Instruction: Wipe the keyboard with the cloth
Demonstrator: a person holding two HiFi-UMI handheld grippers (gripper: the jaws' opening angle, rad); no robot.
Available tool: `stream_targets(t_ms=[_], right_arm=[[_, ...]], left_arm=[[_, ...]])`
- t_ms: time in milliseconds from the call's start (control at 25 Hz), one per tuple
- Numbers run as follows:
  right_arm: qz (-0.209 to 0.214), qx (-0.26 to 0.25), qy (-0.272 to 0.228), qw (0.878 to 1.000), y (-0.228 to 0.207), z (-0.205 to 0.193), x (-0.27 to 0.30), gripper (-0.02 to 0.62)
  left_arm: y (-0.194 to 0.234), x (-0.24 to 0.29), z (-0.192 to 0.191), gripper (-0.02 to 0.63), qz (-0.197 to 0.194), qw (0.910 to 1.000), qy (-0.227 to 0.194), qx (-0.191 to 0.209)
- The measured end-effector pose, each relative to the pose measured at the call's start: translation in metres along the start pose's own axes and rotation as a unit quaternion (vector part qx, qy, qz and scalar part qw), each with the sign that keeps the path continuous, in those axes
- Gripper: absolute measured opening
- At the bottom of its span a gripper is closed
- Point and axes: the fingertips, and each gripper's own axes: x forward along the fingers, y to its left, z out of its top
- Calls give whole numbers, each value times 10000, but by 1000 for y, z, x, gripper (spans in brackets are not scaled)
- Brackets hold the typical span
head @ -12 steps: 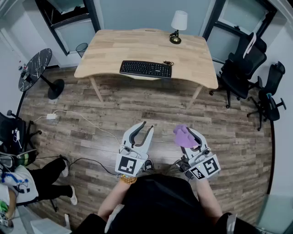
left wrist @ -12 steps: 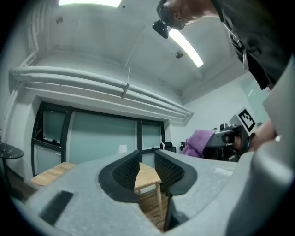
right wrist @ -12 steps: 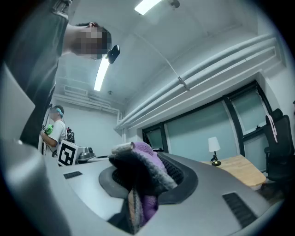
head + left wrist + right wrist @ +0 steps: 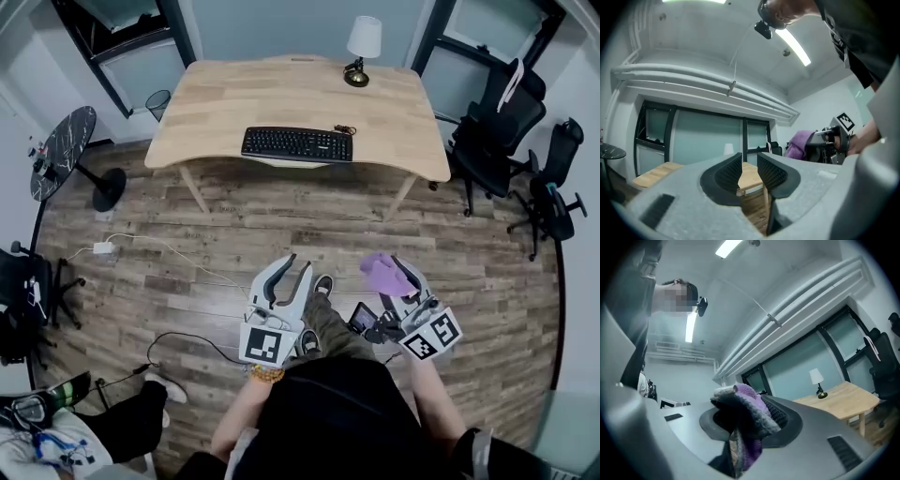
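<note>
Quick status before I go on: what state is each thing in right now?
right gripper: shut on the cloth.
cloth: bunched between the jaws, off the desk.
left gripper: jaws slightly apart, nothing between them.
keyboard: flat on the desk, nothing touching it.
lamp: upright on the desk.

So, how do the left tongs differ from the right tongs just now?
The right tongs are shut on the purple cloth; the left tongs hold nothing. The left tongs show a narrow bare gap between their jaws, while the cloth fills and overhangs the right tongs. Shared: both are held over the floor, pointing toward the desk, well short of the keyboard.
</note>
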Motion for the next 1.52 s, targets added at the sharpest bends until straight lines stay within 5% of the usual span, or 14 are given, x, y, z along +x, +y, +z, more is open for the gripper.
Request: stream_targets(t_ms=[240, 560, 1040, 1520], right_arm=[[-239, 402, -50, 9989, -61, -18, 57, 115], [-436, 664, -146, 9967, -140, -10, 148, 115], [-1156, 1053, -335, 9871, -263, -20, 217, 116], [-1804, 1439, 294, 9726, -337, -67, 251, 117]], left_arm=[[60, 20, -16, 103, 464, 9987, 225, -17], [134, 100, -29, 103, 409, 9975, 562, 130], [176, 252, -31, 101, -450, 9939, 838, 564], [236, 289, -68, 101, -527, 9890, 1180, 717]])
